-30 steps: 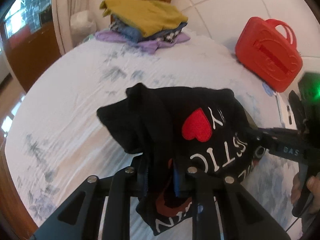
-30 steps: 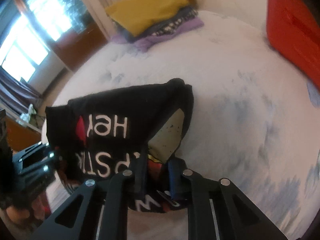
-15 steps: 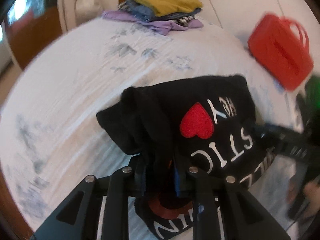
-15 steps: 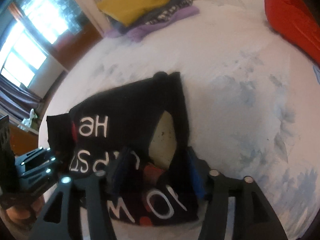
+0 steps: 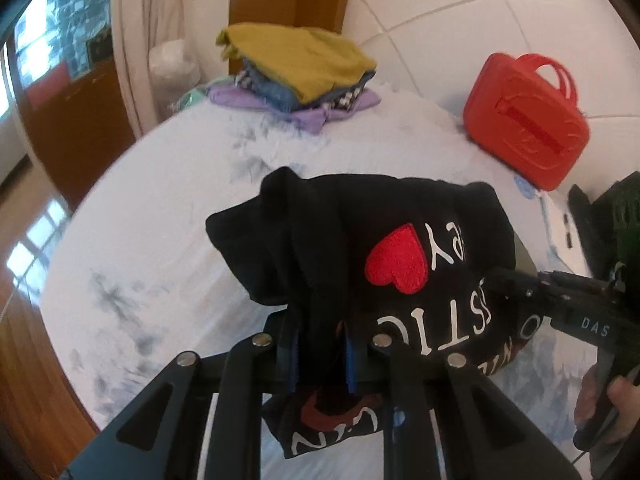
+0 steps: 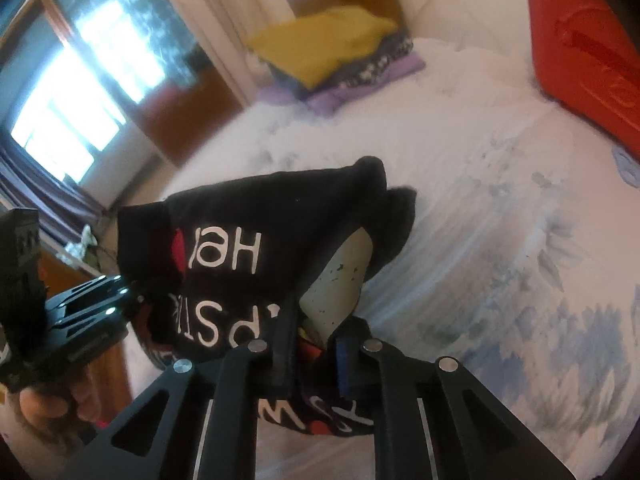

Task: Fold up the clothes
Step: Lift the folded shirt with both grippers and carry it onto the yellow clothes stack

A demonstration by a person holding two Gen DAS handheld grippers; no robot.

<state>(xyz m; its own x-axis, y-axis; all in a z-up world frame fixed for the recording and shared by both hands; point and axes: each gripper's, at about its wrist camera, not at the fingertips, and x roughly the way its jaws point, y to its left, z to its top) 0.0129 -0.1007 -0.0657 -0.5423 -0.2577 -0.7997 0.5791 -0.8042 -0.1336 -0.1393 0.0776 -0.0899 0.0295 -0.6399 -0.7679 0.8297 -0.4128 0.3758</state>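
Observation:
A black T-shirt [image 5: 360,240] with white lettering and a red heart [image 5: 396,264] is folded into a bundle and held between both grippers above the bed. My left gripper [image 5: 320,356] is shut on its near left edge. My right gripper [image 6: 316,360] is shut on its other edge, and the shirt [image 6: 248,232] sags in front of it with a pale inner patch showing. The right gripper also shows in the left wrist view [image 5: 520,280], and the left gripper in the right wrist view [image 6: 120,292].
The bed has a white sheet with blue flowers [image 5: 168,208]. A pile of folded clothes, yellow on top [image 5: 296,68], lies at the far end. A red plastic case [image 5: 524,120] stands at the right against the tiled wall. Curtain and wooden door at left.
The right gripper, which had opened half a second ago, has closed on the shirt again. Both grippers have risen slightly with the bundle.

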